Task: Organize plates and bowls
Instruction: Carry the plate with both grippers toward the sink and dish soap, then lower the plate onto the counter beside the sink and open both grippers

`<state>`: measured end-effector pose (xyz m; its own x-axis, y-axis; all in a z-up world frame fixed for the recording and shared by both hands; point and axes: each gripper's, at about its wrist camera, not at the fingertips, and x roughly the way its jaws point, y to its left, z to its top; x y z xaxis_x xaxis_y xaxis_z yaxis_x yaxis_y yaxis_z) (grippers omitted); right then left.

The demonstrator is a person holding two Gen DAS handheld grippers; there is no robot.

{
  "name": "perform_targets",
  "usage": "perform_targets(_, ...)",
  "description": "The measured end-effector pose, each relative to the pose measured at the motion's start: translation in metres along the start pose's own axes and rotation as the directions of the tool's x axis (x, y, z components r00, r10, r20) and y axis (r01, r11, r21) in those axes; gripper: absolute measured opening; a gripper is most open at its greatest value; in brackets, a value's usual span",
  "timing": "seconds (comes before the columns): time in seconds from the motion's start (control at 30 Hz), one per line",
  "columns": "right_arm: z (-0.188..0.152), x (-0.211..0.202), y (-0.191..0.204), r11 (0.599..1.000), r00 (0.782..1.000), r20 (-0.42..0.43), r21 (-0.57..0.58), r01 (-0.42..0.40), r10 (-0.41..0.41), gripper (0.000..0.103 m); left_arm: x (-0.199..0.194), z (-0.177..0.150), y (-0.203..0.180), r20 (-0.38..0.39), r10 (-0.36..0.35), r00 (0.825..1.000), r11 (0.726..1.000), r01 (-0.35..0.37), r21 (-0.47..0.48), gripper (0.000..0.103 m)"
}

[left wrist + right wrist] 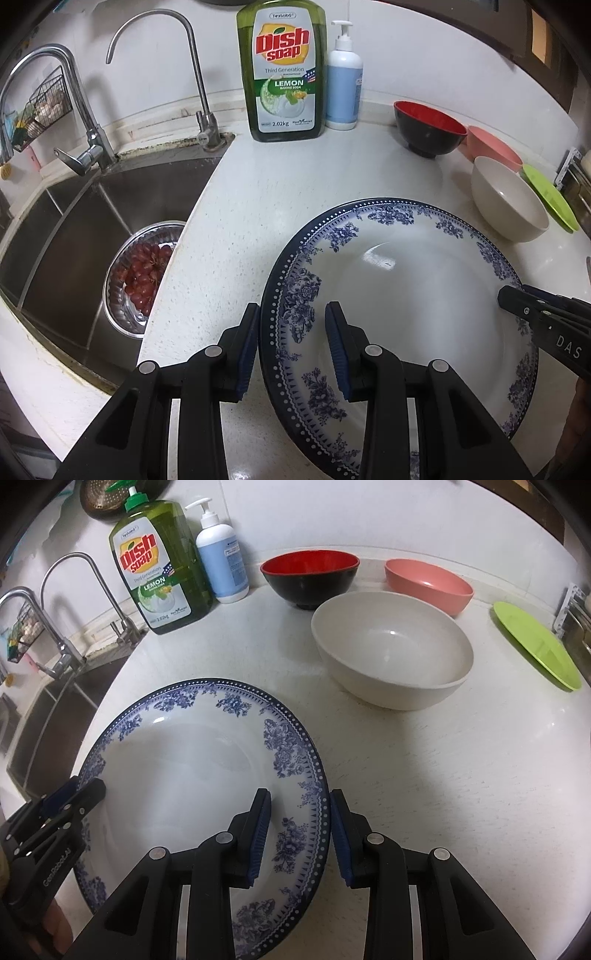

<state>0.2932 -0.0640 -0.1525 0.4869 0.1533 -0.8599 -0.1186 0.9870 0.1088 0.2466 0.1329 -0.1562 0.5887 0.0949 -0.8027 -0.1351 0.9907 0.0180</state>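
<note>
Plate: blue-and-white floral plate is seen on the white worktop, beside the sink.
Left gripper: jaws are spread around the plate's 9 o'clock rim, not visibly pressing.
Right gripper: jaws are spread around the 3 o'clock rim.
Bowls: cream bowl, red-and-black bowl and pink bowl are grouped toward 1 o'clock of the plate.
Green plate: placed at the worktop's 3 o'clock edge.
</note>
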Motion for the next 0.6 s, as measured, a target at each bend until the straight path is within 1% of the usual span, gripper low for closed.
perform_targets(0.6,0.003,0.012,0.004,1.0,0.999,-0.042,-0.007,0.012,-0.013,0.034,0.014,-0.001,0.004,-0.047,-0.006,0.999,1.0,0.006,-0.007,0.036)
